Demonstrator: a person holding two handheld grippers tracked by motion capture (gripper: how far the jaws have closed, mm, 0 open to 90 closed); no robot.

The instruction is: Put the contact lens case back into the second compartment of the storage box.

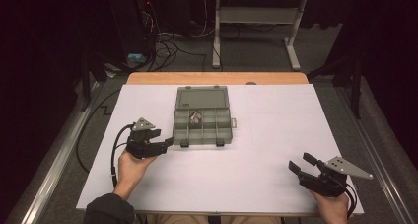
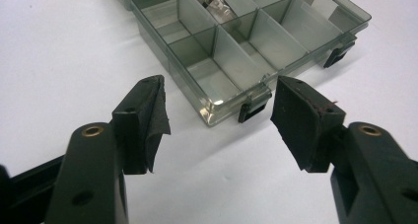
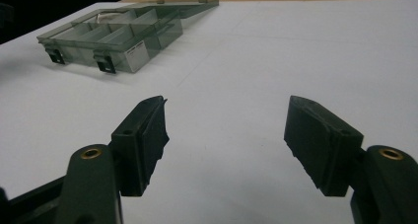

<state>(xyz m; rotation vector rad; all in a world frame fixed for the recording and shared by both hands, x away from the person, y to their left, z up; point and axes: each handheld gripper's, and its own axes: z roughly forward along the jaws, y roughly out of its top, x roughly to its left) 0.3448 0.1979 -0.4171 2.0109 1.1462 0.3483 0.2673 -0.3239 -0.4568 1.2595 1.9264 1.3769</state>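
Two grippers: both held over the white worktop (image 1: pixel 276 135), each in one hand, nothing between the fingers of either.
Compartment box (image 1: pixel 203 116): clear grey plastic organiser, lid swung open and lying flat toward 12 o'clock, resting at the worktop's centre toward the far edge.
Box contents: a small metallic item (image 1: pixel 196 117) in one compartment of the upper row; what it is cannot be told.
Box latches: two black latches (image 2: pixel 252 107) on the near wall.
Left gripper (image 1: pixel 165 142): at 9 o'clock of the box's near corner, just beside it; fingers (image 2: pixel 148 118) stand wide apart, facing the left latch.
Right gripper (image 1: pixel 301 164): at 4 o'clock of the box, well apart; fingers (image 3: pixel 145 135) spread wide over bare worktop.
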